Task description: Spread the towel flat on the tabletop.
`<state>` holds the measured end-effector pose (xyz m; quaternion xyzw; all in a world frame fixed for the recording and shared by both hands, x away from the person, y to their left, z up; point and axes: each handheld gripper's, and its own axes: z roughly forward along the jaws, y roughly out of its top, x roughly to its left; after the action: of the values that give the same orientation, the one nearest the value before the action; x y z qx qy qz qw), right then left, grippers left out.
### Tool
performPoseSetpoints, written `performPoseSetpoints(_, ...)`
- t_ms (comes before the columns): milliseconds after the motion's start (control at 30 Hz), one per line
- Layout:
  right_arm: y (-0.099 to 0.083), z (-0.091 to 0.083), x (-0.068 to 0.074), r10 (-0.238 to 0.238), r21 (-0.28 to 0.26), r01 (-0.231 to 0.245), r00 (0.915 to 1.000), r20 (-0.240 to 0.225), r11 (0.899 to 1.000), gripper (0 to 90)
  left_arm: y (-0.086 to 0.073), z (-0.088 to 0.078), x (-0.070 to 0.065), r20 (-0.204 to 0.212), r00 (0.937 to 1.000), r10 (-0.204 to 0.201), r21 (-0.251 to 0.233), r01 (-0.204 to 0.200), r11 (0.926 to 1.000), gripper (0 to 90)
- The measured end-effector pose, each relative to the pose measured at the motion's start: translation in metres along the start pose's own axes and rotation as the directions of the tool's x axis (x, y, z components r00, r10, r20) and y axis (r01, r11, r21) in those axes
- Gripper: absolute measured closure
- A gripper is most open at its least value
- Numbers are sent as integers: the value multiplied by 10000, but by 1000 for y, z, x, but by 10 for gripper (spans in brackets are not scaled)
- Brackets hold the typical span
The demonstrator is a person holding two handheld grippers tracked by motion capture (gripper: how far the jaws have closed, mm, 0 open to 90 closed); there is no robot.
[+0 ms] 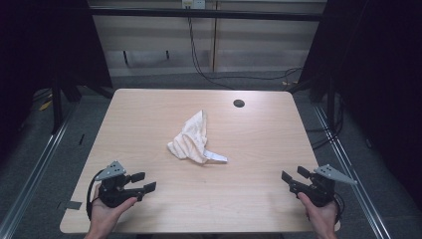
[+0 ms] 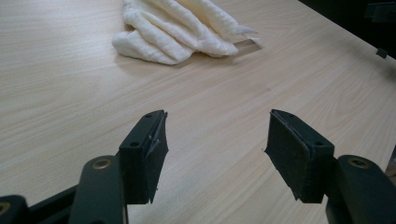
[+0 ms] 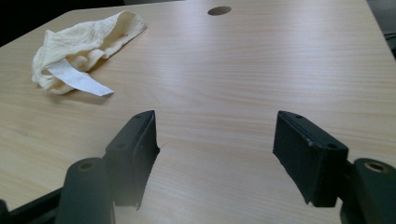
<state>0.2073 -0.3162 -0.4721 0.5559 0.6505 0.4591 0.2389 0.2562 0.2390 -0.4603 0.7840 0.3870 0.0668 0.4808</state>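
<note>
Both grippers wait at the near edge of the tabletop (image 1: 149, 107), left gripper (image 1: 141, 182) and right gripper (image 1: 293, 177) each with fingers spread wide and empty. Mid-table lies a crumpled cream cloth (image 1: 193, 139), white tag (image 3: 79, 79) trailing: looks soft, light, floppy, so pinch a raised fold or corner.

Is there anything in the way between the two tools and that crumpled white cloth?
Nothing visible. Bare wooden table lies between the left tool and the cloth, and between the right tool and the cloth. The small dark hole sits farther back, off both paths. Both tools are open and empty.
</note>
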Motion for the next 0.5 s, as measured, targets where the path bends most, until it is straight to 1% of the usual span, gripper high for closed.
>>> performPoseSetpoints(67,0,0,0,45,51,-45,10000,-73,10000,299,1,2,1,-10,10000,-37,29,37,10000,411)
performPoseSetpoints(100,0,0,0,33,67,-33,9999,-110,10000,290,1,3,1,-71,10000,59,113,-58,9999,424)
performPoseSetpoints(133,-1,1,0,-89,285,93,9999,-146,9995,279,2,4,1,-78,9999,92,144,-90,9999,463)
performPoseSetpoints(167,-1,1,0,-89,285,93,9999,-146,9995,279,3,6,1,-80,9999,153,178,-151,9997,463)
performPoseSetpoints(200,-1,5,0,-124,586,141,9995,-293,9982,258,4,9,1,13,10000,29,243,-29,9997,495)
performPoseSetpoints(233,-1,5,0,-124,586,141,9995,-293,9982,258,4,9,1,13,10000,29,243,-29,9997,503)
performPoseSetpoints(267,-2,6,0,-147,692,173,9991,-387,9975,257,5,11,0,106,9999,-17,272,14,9996,503)
performPoseSetpoints(300,-2,7,1,-197,800,232,9988,-444,9965,257,6,11,-2,88,10000,44,300,-47,9995,513)
performPoseSetpoints(333,-3,7,4,-238,881,285,9983,-535,9957,256,7,11,-5,202,9998,39,239,-43,9997,514)
performPoseSetpoints(367,-3,7,4,-238,881,285,9983,-535,9957,256,7,11,-5,202,9998,39,239,-43,9997,513)
performPoseSetpoints(400,-3,7,5,-233,875,281,9981,-562,9958,256,8,11,-6,238,9996,146,256,-152,9996,513)
performPoseSetpoints(433,-3,7,5,-308,920,363,9977,-604,9951,254,10,11,-7,171,9993,343,308,-348,9989,513)
performPoseSetpoints(467,-3,8,7,-398,1024,468,9968,-693,9936,239,12,10,-9,355,9989,316,211,-324,9993,516)
performPoseSetpoints(500,-3,8,7,-398,1024,468,9968,-693,9936,239,12,10,-9,355,9989,316,211,-324,9993,520)
